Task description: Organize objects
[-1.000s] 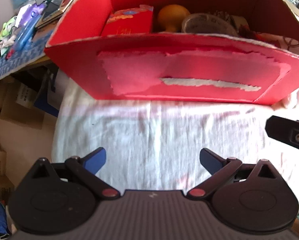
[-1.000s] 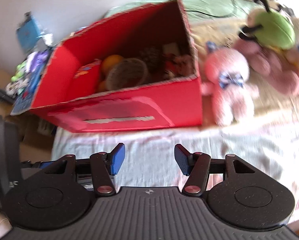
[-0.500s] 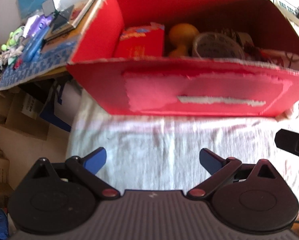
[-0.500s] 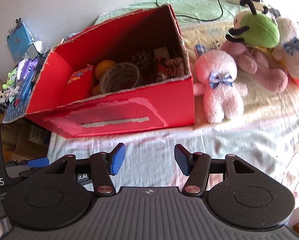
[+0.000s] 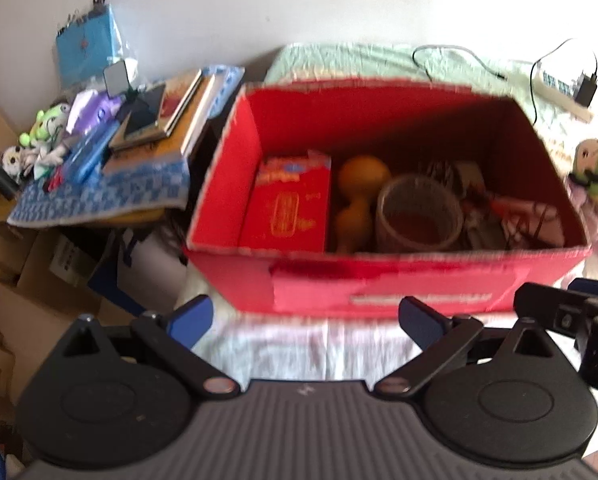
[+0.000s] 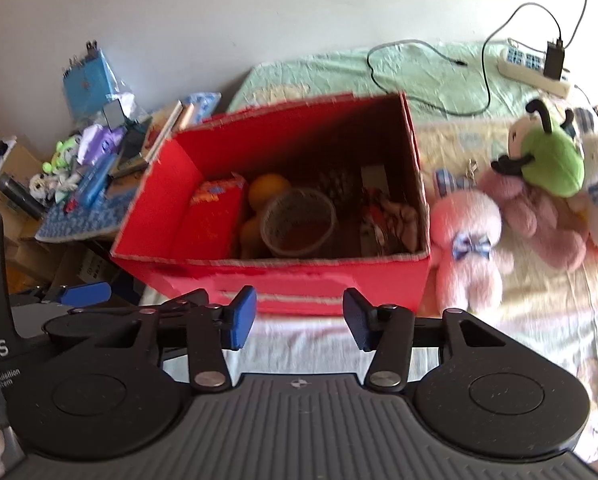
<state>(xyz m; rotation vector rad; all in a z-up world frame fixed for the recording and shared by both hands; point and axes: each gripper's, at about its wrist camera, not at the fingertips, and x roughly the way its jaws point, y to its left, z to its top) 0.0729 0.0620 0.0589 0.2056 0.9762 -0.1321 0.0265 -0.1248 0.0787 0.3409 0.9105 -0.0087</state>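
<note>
— Looking through the left wrist view: the left tool hangs released and empty before the red box, which sits at the bed's near edge holding a red packet, an orange gourd and a round container.

— And the right wrist view?

— The right tool is spread apart, empty too. A pink plush lies on the bed, touching the box's right wall.

— Risks?

— A squashy plush may slip from a shallow pinch, and snagging the wall could nudge the box off.

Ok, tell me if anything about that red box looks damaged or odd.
The red box has damage: its front wall shows a torn, paler patch where the surface has peeled, and its top edges look ragged. The contents look jumbled, but nothing has spilled.
</note>
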